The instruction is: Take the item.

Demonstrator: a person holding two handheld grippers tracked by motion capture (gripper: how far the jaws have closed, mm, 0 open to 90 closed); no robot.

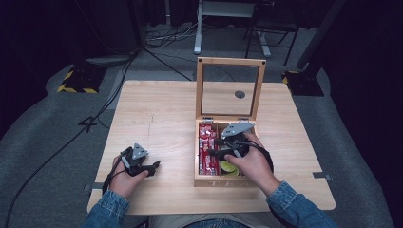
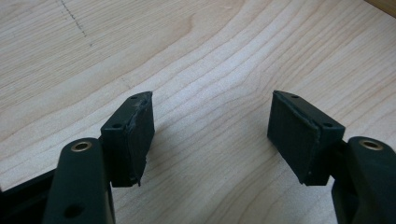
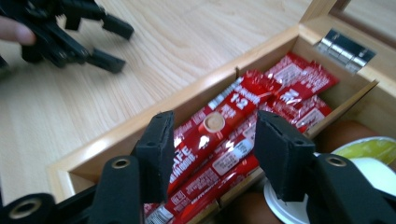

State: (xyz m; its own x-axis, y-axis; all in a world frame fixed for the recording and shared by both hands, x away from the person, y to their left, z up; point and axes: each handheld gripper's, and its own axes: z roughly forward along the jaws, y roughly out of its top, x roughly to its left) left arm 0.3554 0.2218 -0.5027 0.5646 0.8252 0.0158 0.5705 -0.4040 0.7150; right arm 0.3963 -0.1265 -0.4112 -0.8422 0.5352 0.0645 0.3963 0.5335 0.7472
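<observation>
A wooden box [image 1: 202,180] with its glass lid [image 1: 230,88] standing open sits right of the table's middle. Its left compartment holds several red coffee-stick packets [image 1: 207,147] [image 3: 224,126]. A green-and-white round capsule [image 1: 228,167] [image 3: 369,154] lies in the near right compartment. My right gripper [image 1: 212,147] [image 3: 212,144] hangs open over the box, its jaws on either side of the red packets and above them. My left gripper [image 1: 156,167] [image 2: 210,135] rests open near the table's left front with bare wood between its jaws.
The light wood table [image 1: 157,109] has a round cable hole [image 1: 240,94] behind the lid. The left gripper [image 3: 79,35] shows far off in the right gripper view. Grey carpet, cables and stand bases surround the table.
</observation>
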